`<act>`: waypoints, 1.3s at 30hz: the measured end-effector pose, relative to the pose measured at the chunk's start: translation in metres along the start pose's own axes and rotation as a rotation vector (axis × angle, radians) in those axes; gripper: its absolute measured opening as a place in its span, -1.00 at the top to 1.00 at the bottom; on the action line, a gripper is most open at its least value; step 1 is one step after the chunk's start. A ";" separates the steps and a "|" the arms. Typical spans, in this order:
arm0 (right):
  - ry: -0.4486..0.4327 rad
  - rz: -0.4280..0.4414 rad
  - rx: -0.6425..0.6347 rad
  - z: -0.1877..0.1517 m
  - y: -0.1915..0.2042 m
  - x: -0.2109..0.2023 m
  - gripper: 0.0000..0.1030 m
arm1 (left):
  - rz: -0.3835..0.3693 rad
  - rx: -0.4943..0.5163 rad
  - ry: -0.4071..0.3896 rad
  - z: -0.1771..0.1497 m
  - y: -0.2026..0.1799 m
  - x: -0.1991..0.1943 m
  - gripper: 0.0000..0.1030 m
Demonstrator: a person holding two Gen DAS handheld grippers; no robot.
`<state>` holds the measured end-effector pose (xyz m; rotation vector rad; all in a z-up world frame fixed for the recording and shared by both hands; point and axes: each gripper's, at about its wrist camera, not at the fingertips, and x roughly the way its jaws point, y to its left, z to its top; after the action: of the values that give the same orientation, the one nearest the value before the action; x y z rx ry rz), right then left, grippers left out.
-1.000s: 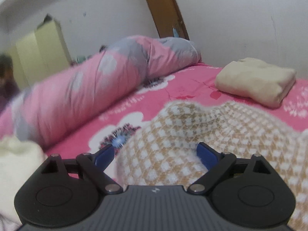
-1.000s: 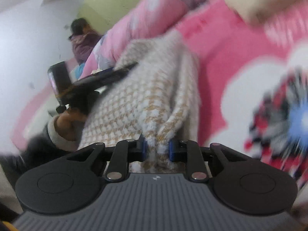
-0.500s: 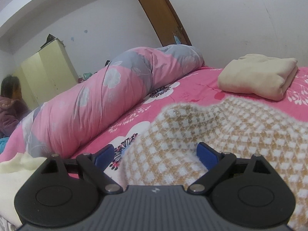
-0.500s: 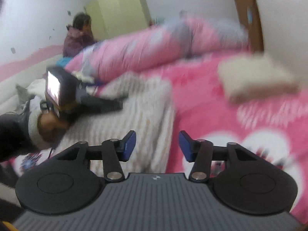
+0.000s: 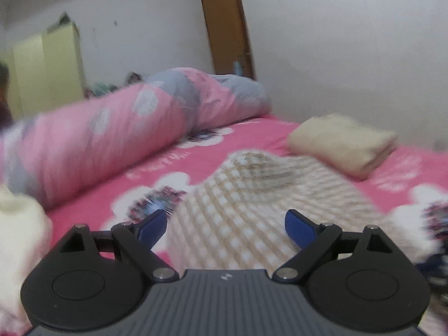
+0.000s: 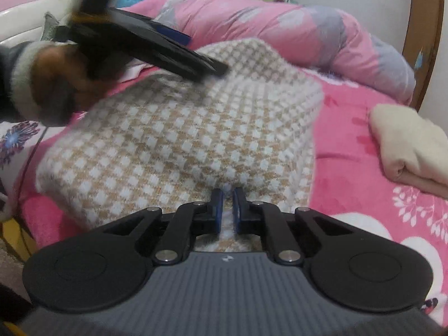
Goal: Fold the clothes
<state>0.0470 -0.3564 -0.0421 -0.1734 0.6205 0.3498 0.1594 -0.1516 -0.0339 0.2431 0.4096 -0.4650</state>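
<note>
Mid-fold: checked sweater [image 6: 179, 140] lies folded on the bed [image 6: 350, 145]; right tongs [image 6: 226, 210], just closing, pinch its near edge, left tongs [image 5: 225, 225] gape above it; next, carry that edge across.

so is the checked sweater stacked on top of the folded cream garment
No, the checked sweater lies on the pink sheet beside the folded cream garment, with sheet showing between them.
</note>
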 end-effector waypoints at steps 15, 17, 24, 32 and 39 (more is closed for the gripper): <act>0.135 0.002 0.067 0.022 -0.005 0.010 0.88 | -0.336 -0.160 0.125 -0.074 0.004 -0.099 0.92; 0.149 0.001 0.076 0.023 -0.005 0.011 0.88 | -0.323 -0.132 0.106 -0.074 0.000 -0.101 0.92; 0.174 0.001 0.102 0.027 -0.008 0.014 0.88 | -0.438 -0.054 0.005 -0.052 -0.008 -0.115 0.90; 0.234 0.014 0.098 0.030 -0.004 0.020 0.88 | -0.444 0.005 0.328 -0.080 -0.023 -0.070 0.94; 0.272 -0.052 0.005 0.030 0.016 0.026 0.88 | -0.425 0.073 0.238 -0.089 -0.030 -0.077 0.94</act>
<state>0.0766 -0.3267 -0.0343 -0.2338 0.8834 0.2765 0.0534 -0.1199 -0.0840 0.2840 0.6830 -0.8740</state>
